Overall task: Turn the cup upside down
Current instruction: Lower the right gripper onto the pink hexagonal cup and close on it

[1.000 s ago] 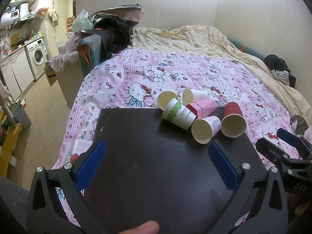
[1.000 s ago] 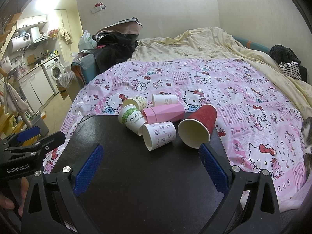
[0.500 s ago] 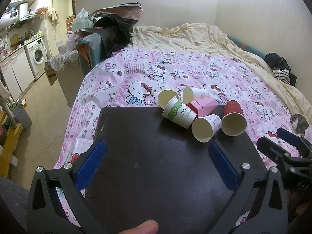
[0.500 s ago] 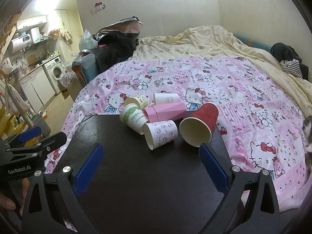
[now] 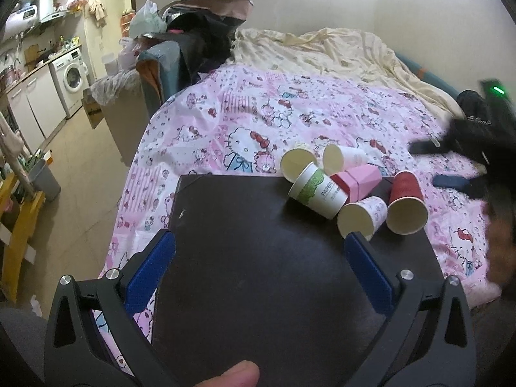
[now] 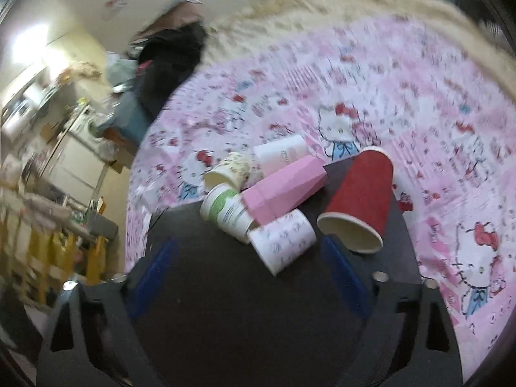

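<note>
Six paper cups lie tipped beside the red cup on the surface. We judge it light, crushable; grip mid-wall. Both tools, left and right, gape wide, empty.

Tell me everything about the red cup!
The red cup looks like paper, red outside and pale cream inside. It lies tipped on its side on the dark board, open mouth facing the camera, its base pointing toward the pink Hello Kitty blanket. It is the rightmost cup in the pile, just right of the small white patterned cup; whether they touch is unclear. No tongs hold it, and it looks empty.
</note>
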`<state>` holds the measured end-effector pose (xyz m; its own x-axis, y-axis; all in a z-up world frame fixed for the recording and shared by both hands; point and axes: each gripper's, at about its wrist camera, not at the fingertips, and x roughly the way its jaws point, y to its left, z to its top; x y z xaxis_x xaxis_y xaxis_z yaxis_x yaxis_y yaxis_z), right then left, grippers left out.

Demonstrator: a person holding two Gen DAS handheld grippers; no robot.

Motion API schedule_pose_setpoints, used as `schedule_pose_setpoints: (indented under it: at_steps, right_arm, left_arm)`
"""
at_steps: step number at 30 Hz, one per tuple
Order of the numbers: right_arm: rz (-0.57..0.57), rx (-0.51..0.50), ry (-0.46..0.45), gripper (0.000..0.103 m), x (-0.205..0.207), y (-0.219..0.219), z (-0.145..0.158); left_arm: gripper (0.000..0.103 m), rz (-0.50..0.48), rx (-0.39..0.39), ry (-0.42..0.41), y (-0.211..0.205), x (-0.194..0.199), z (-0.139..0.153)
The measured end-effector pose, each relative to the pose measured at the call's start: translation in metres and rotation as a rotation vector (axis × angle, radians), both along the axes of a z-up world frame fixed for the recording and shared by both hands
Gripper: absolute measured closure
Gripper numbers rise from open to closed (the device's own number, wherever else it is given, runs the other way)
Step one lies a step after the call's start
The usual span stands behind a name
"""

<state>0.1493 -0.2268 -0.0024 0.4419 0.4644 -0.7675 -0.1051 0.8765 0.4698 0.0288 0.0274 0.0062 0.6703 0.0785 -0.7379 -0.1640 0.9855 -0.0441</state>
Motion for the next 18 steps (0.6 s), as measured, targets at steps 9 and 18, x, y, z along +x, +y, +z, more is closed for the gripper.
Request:
schedule_pose_setpoints:
  at_steps: [9,18]
  right_arm:
    - [-0.106,0.11,0.377,0.032,0.101,0.018,-0.06]
    - [-0.127,0.019,0.46,0.035,0.129,0.026,-0.092]
  left_arm:
    - [0.0,0.083,-0.004,0.034,0.023,0.012,-0.004]
    - [0.0,0.074,0.011,0.042,0.047,0.059,0.019]
